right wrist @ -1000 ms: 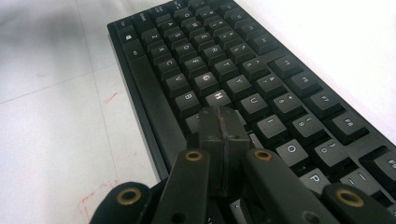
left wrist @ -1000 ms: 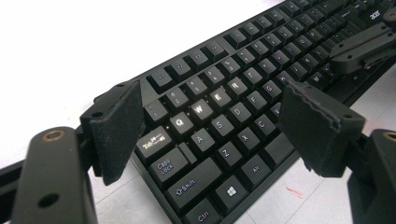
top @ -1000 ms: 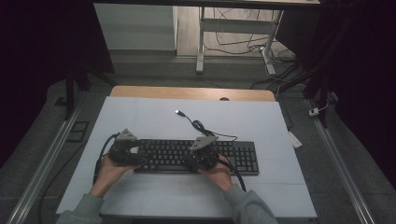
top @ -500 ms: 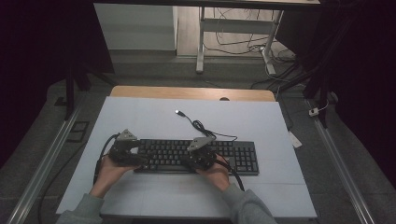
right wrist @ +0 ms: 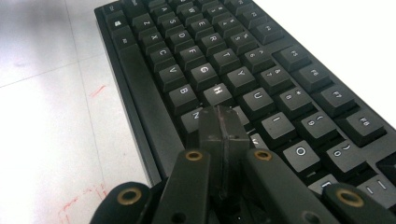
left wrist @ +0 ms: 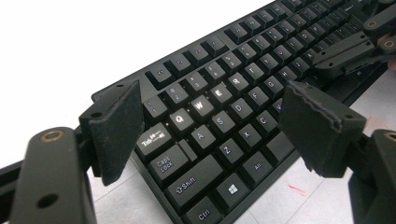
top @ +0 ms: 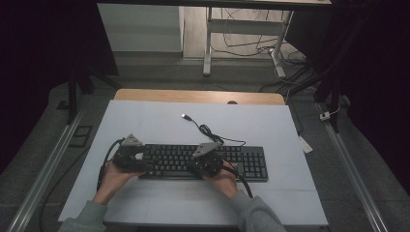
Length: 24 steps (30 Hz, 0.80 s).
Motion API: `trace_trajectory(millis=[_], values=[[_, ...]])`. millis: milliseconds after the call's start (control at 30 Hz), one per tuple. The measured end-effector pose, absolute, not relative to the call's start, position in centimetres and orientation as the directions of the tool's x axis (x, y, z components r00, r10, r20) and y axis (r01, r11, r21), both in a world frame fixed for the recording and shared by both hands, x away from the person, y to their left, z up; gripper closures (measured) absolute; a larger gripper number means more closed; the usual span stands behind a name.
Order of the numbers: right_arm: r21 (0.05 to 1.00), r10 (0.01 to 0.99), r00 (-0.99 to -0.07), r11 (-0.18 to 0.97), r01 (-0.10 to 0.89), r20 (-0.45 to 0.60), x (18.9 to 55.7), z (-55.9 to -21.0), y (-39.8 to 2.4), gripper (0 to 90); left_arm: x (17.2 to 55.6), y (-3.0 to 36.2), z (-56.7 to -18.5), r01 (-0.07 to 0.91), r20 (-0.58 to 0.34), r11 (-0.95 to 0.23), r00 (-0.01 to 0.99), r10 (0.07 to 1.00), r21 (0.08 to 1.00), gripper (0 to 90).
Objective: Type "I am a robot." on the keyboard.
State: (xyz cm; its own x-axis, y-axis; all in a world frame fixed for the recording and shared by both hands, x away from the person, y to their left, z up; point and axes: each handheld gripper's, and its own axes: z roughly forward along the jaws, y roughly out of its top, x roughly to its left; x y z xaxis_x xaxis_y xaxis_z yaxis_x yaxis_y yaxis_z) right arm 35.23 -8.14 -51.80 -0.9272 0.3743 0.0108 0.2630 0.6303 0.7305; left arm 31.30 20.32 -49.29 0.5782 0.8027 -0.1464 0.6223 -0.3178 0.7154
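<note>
A black keyboard lies across the white table, and its cable curls back to a USB plug. My left gripper is at the keyboard's left end. In the left gripper view it stands open, its pads spread above the Q, A and S keys of the keyboard, with nothing between them. My right gripper is over the middle keys. In the right gripper view it is shut, tips together just above the keys below H on the keyboard. It also appears in the left gripper view as the right gripper.
The white table top has bare room behind and in front of the keyboard. A wooden strip runs along its far edge. Metal rails flank the table on the floor, and desk legs with cables stand beyond.
My right gripper has slid slightly left along the keyboard. The left gripper and the keyboard have stayed in place.
</note>
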Motion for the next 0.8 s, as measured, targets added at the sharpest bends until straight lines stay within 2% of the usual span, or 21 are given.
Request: trace_trajectory(millis=[433, 633, 800], values=[[0.793, 0.414, -0.910, 0.543, 0.276, 0.033, 35.5, -50.0, -10.6, 89.2, 31.3, 20.5, -49.2, 0.621, -0.147, -0.310, 0.573, 0.806, 0.719, 22.2], [0.807, 0.458, -0.888, 0.509, 0.298, 0.039, 35.5, -49.5, -12.1, 69.7, 31.3, 20.6, -49.2, 0.621, -0.148, -0.308, 0.572, 0.807, 0.721, 22.2], [0.816, 0.505, -0.863, 0.485, 0.316, 0.034, 35.3, -49.4, -13.9, 59.2, 31.3, 20.6, -49.2, 0.621, -0.148, -0.308, 0.572, 0.807, 0.721, 22.2]])
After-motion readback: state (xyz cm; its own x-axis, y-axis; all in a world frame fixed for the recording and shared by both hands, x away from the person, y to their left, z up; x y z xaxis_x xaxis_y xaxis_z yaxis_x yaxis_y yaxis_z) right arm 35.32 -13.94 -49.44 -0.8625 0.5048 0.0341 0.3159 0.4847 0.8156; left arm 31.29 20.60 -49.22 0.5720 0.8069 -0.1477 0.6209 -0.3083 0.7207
